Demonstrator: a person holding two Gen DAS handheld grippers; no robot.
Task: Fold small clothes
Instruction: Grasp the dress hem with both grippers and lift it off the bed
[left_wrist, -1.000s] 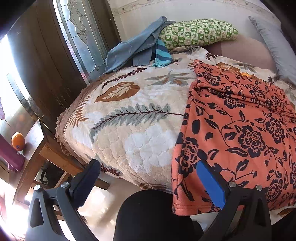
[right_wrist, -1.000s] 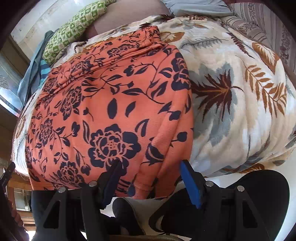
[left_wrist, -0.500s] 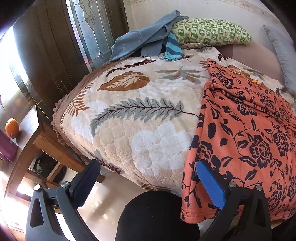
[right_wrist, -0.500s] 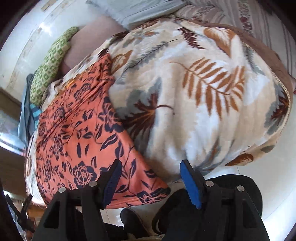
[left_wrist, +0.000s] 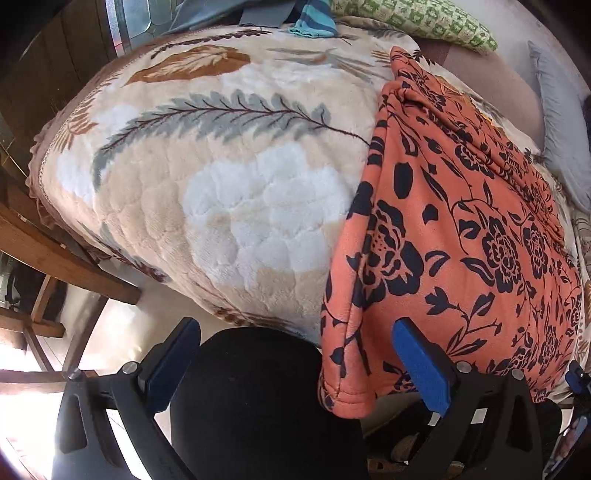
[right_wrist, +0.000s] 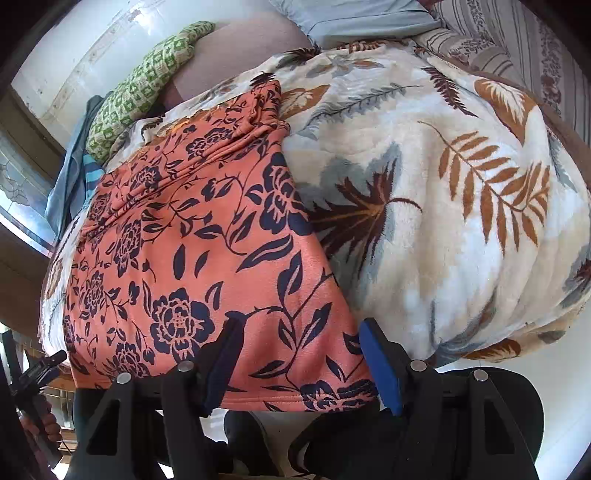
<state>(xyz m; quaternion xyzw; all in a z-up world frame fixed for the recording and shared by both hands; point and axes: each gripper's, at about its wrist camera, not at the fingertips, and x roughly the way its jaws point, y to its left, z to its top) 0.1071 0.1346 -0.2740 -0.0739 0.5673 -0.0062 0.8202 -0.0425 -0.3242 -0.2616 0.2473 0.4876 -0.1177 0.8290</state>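
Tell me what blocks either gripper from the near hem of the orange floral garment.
Nothing visible does. The orange floral garment lies exposed on the leaf-print blanket; the left gripper and right gripper both hang open at its hanging hem.

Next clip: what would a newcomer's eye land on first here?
The orange garment with dark flowers spread over the leaf-patterned blanket, its hem hanging off the near edge. The left gripper and right gripper hover open at its two near corners. A green pillow lies beyond.
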